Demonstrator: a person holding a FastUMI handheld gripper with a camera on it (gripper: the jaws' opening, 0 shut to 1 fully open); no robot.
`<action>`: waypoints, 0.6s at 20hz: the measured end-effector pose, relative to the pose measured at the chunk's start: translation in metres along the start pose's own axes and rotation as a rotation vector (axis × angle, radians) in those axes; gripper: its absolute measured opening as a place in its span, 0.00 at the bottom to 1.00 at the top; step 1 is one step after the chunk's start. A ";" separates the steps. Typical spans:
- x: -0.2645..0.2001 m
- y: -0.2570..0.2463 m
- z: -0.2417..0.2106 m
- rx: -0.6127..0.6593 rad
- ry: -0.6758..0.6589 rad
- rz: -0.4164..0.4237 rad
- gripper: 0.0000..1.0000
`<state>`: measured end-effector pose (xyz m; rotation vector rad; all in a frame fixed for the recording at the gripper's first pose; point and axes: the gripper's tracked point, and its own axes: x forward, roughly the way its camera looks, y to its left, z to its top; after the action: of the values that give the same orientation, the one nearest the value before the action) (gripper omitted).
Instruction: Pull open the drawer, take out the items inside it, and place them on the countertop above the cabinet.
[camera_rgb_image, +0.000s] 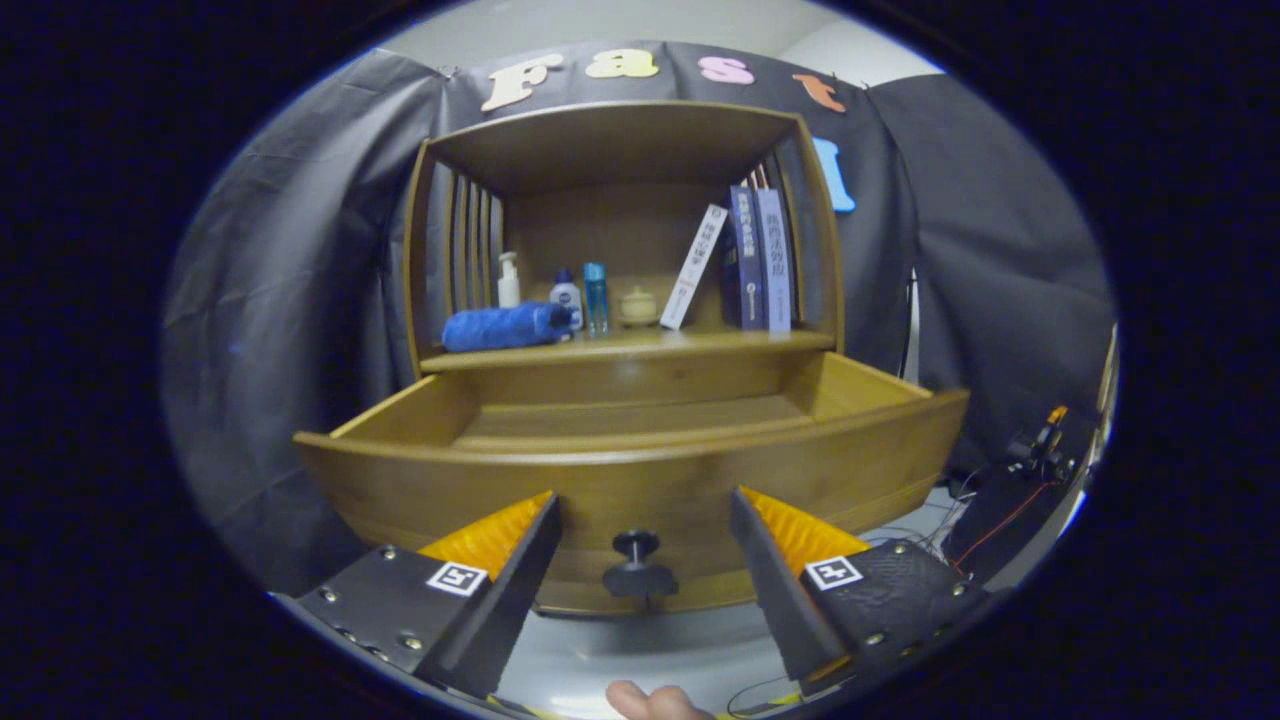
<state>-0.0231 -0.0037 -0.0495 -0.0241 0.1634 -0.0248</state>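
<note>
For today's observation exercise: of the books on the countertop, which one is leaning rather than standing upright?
The white book, leftmost of the books, tilts right against the upright dark ones. The tongs are open, by the drawer knob.

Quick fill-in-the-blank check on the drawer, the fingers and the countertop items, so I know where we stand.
1. The drawer stands pulled ____.
2. The gripper fingers are ____, with the drawer knob between them.
3. The rolled blue towel lies on the ____.
4. The books stand at the shelf's ____ end.

Answers: open; open; countertop; right

Dim, even light, perhaps from overhead; fisheye bends the edges; nearest foreground slightly soft.
</note>
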 end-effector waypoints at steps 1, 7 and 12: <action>0.001 -0.003 0.011 -0.012 -0.008 -0.018 1.00; 0.036 0.009 0.061 -0.075 0.010 -0.027 1.00; 0.080 0.032 0.072 -0.062 0.134 -0.029 1.00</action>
<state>0.0684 0.0278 0.0072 -0.0871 0.2981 -0.0503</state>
